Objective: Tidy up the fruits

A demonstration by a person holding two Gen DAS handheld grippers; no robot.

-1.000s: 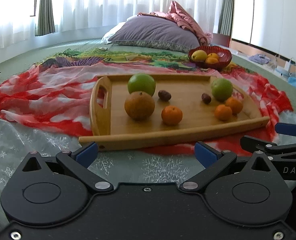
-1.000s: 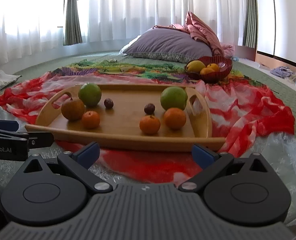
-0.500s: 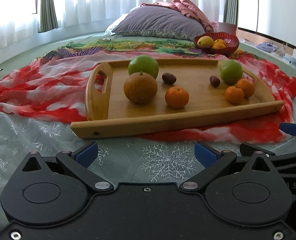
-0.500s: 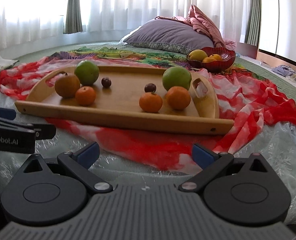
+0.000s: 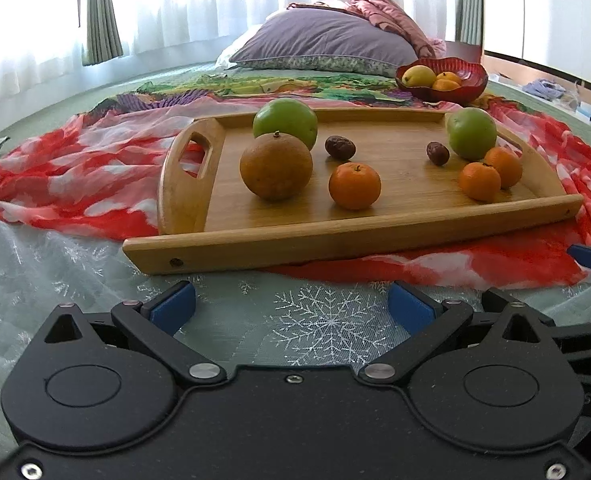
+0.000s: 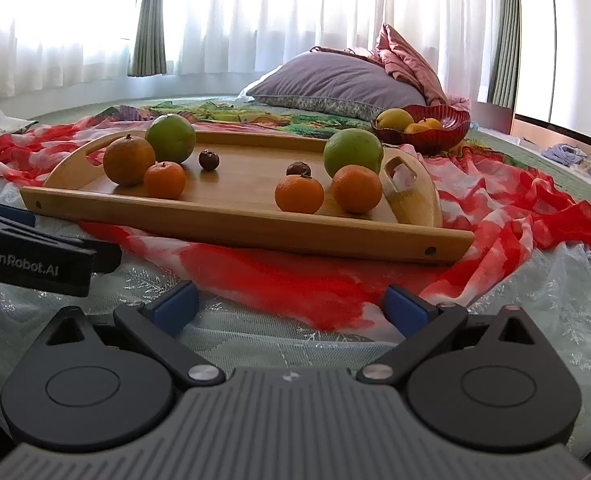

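Both grippers are hovering low over the snowflake-patterned cover, short of the wooden tray point(image 5: 335, 236). The left gripper point(image 5: 293, 306) is spread wide, gripping nothing; the right gripper point(image 6: 291, 302) is likewise gaping and bare. The tray is resting on a red-and-white scarf point(image 6: 295, 276) on the bed. In the left wrist view, a brownish orange point(image 5: 276, 166) is sitting at the tray's 9 o'clock end, touching a green fruit point(image 5: 285, 122) behind it, with a tangerine point(image 5: 354, 185) just beside. Toward 3 o'clock, a second green fruit point(image 5: 471, 133) is nestling against two more tangerines point(image 5: 479, 181). At 1 o'clock beyond the tray, a red bowl point(image 5: 467, 86) is holding more fruit.
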